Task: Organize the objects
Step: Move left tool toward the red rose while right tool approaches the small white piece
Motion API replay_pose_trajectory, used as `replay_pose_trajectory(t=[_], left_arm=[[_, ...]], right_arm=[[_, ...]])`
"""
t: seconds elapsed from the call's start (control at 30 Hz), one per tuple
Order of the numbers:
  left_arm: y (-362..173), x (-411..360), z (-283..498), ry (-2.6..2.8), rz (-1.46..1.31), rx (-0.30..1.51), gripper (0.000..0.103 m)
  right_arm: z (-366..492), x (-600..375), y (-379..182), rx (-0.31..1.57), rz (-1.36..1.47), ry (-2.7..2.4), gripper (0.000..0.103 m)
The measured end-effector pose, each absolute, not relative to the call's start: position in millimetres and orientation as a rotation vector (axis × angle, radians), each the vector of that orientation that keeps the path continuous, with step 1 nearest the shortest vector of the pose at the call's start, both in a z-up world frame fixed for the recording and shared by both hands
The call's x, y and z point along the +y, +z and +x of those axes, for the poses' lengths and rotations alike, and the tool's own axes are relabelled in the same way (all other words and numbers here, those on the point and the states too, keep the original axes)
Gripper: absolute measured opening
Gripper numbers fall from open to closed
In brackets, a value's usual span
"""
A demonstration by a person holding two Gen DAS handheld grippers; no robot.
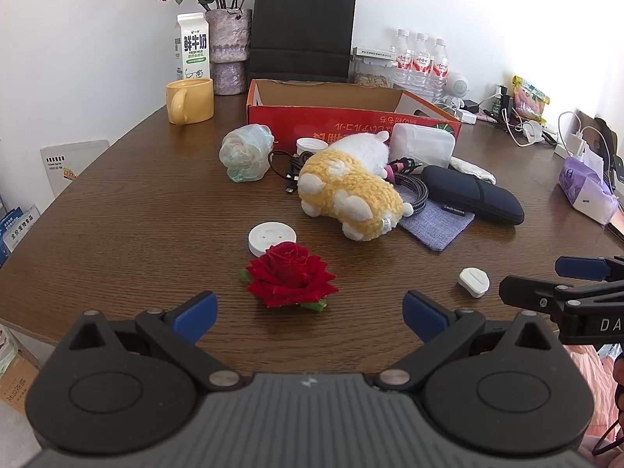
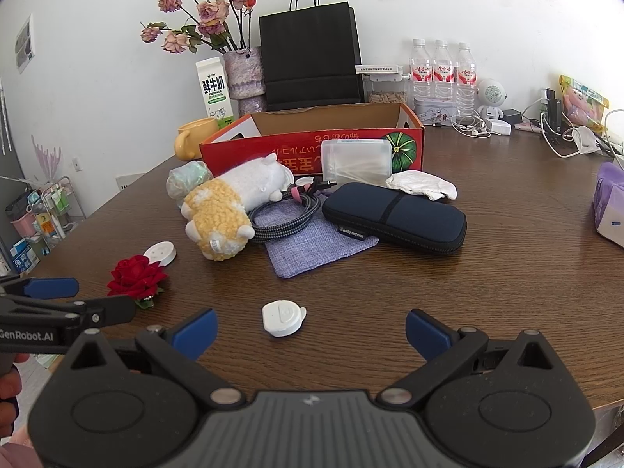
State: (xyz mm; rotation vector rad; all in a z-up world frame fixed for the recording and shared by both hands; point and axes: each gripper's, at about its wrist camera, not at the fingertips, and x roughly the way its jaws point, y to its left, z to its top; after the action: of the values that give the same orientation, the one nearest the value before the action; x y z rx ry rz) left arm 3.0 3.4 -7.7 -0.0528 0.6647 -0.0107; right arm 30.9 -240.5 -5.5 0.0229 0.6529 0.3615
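Note:
A red rose head [image 1: 290, 279] lies on the wooden table just ahead of my left gripper [image 1: 310, 318], which is open and empty. A small white tag-like device [image 2: 282, 318] lies just ahead of my right gripper [image 2: 311, 331], also open and empty. Further back sit a white round puck [image 1: 272, 238], a yellow and white plush toy [image 1: 351, 191], braided cables [image 2: 280, 218], a purple cloth pouch [image 2: 316, 243], a dark zip case [image 2: 394, 216], a clear plastic box [image 2: 357, 162] and a red cardboard box [image 2: 312, 144] with its top open.
Along the wall stand a yellow mug [image 1: 191, 99], a milk carton [image 1: 192, 46], a vase of dried roses [image 1: 229, 48], a black paper bag [image 1: 304, 31] and water bottles [image 1: 421, 58]. Chargers and cords [image 2: 561, 132] clutter the back right. A purple tissue pack [image 2: 610, 204] sits at right.

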Motion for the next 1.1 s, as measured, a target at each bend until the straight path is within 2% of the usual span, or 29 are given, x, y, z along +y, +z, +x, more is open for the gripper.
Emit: replay_pose_trajectory(t=[1.1], left_arm=[[-7.5,4.3,3.1,-0.012,-0.054,0.667,0.103]], right_arm=[[30.7,-238.7,-7.9,0.654,0.022,0.361,0.103]])
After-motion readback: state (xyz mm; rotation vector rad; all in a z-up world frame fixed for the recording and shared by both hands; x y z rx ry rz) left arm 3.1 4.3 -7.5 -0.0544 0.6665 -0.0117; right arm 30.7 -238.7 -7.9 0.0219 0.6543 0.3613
